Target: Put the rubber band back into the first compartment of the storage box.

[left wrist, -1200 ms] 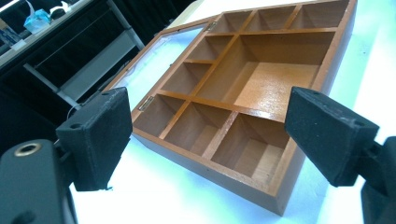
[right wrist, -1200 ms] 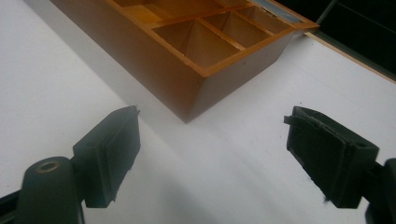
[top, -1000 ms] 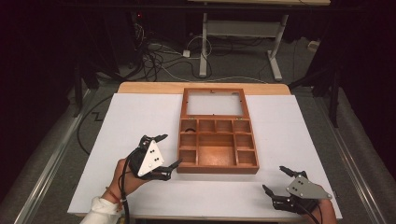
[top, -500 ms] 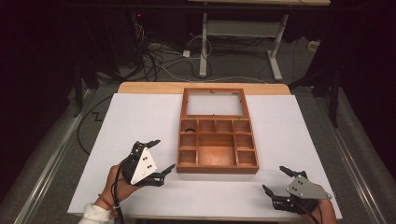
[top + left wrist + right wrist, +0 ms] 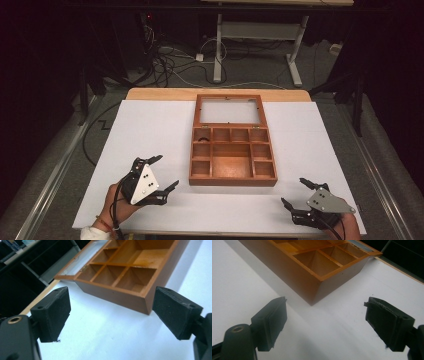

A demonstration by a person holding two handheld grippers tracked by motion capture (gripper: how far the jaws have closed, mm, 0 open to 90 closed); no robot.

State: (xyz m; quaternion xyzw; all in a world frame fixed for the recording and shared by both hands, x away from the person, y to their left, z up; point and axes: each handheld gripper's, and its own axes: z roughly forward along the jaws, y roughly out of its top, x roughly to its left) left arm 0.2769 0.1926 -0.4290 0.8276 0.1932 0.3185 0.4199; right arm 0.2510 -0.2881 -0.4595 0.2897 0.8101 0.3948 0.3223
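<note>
High view: wooden compartment box (image 5: 233, 155) sits mid-table on the white table cover (image 5: 150, 130), lid (image 5: 229, 110) swung flat open on the far side w/ a clear pane. Box has small cells around the edge & one large cell in the centre; all visible cells look empty.

L gripper (image 5: 165, 172) held in the person's left hand (image 5: 117, 200), near the front-left of the table, just left of the box's near-left corner, not touching it. Jaws spread apart, nothing between them. Grey three-cornered plate faces up.

R gripper (image 5: 295, 192) at the front-right edge of the table, right of and nearer than the box's near-right corner, apart from it. Jaws also spread wide, holding nothing.

Left gripper view: both black pads (image 5: 53, 312) well apart, box corner (image 5: 147, 307) seen between them (box wall clear of both pads). Hinge visible where lid meets box.

Right gripper view: pads (image 5: 270, 322) wide apart over bare white cover; box corner (image 5: 314, 298) ahead, between the pads but farther off, no contact.
</note>
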